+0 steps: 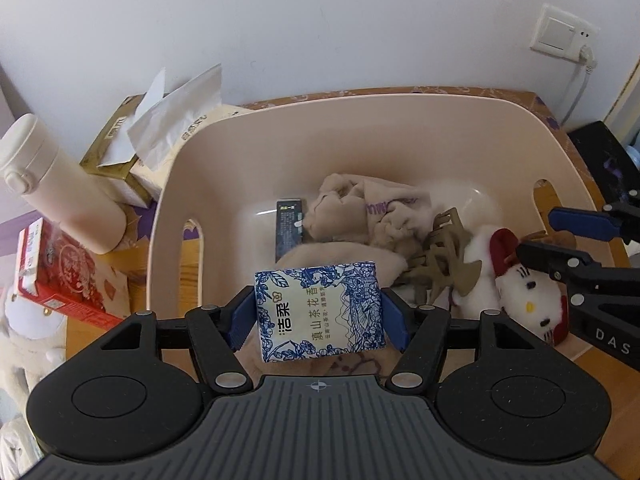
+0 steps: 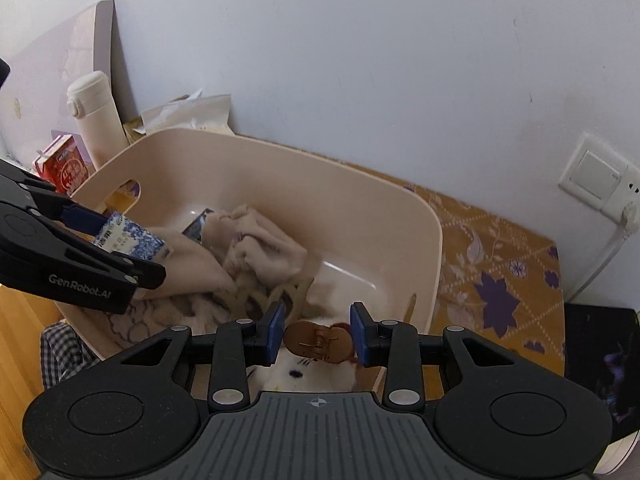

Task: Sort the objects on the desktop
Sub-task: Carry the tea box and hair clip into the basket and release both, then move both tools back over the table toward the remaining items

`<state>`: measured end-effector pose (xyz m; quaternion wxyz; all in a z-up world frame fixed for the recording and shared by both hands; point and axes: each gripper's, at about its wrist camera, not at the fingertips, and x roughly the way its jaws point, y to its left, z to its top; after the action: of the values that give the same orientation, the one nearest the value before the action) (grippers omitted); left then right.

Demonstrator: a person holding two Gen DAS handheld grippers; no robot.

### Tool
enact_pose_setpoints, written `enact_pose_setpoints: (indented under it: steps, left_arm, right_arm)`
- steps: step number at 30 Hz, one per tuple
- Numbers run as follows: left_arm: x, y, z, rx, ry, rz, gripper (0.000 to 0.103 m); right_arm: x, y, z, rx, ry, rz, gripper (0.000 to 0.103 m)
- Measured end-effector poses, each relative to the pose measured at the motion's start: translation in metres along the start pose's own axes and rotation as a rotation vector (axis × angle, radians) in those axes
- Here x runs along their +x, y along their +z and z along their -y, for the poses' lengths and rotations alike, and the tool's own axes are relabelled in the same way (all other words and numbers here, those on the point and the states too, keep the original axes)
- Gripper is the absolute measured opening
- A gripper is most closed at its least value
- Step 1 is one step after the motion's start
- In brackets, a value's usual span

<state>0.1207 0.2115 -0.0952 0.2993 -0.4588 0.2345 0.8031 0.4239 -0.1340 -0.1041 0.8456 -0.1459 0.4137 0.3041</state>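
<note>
From the left wrist camera we get the clearest look at the tissue packet: a flat, squarish soft pack with blue-and-white floral print, sitting between the blue pads of the left claw, over the near side of the pink basin. We can't tell whether the pads actually press on it, so gripped or just let go is anyone's guess.

The right wrist camera shows what the left one mostly hides: the right claw set fairly narrow around a small brown hair clip with a metal spring, though its pads don't seem to touch it. Right below is a fuzzy white plush toy at the basin's right end.

Inside the smooth plastic basin there's also a crumpled beige cloth, a khaki claw-shaped hair clip and a dark little box half tucked under the cloth.

Left of the basin on the table: a cream thermos, a tissue box with paper sticking up, and a red carton. A wall socket is far right.
</note>
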Motion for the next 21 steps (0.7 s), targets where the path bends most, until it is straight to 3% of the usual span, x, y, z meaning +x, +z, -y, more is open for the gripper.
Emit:
enact_pose_setpoints:
  steps: [3, 5, 16, 21]
  left_arm:
    - [-0.004, 0.001, 0.0, -0.014, -0.008, -0.002, 0.076]
    - [-0.006, 0.001, 0.0, -0.013, -0.004, 0.003, 0.076]
    - [-0.028, -0.002, -0.013, -0.056, -0.009, 0.024, 0.082]
    - [-0.044, -0.005, -0.021, -0.072, -0.013, 0.051, 0.083]
  right_arm:
    - [-0.001, 0.0, 0.001, 0.022, 0.002, -0.005, 0.044]
    - [-0.003, -0.001, 0.003, 0.045, 0.008, -0.003, 0.045]
    - [-0.038, -0.001, 0.001, 0.085, -0.01, 0.047, 0.091]
    - [-0.056, -0.003, -0.003, 0.11, -0.023, 0.068, 0.103]
